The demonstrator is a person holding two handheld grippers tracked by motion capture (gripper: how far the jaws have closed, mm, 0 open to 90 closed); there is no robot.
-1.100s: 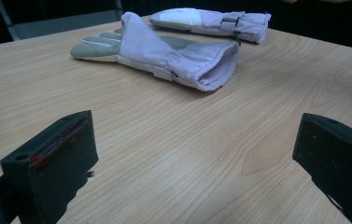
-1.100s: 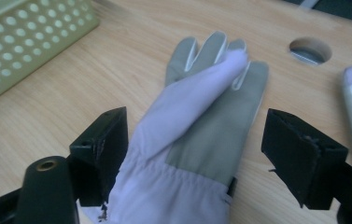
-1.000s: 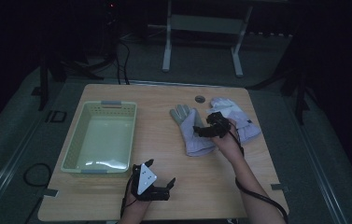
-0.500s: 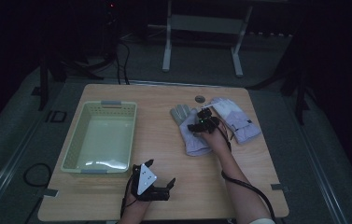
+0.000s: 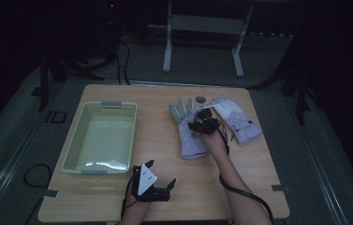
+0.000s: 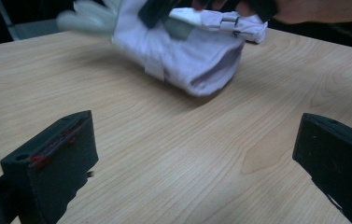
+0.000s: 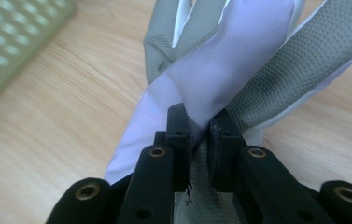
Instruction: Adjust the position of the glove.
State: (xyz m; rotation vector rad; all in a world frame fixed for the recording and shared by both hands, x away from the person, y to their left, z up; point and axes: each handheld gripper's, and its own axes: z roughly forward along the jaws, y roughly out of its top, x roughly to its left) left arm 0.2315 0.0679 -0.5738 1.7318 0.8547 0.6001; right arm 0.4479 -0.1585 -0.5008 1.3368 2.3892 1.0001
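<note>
Lilac glove (image 7: 220,70) pinched, apparently, close-up.

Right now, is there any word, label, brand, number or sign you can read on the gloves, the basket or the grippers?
None can be read.
Left glove, pinched in the right gripper: plain fabric, no print.
Right glove: a small tab at the cuff, too small to read.
Basket: no label.
Left gripper: its grey plate is blank.

The high view is dim, the room around the table (image 5: 118,206) nearly black, while both gripper views look brighter, perhaps slightly motion-blurred.
</note>
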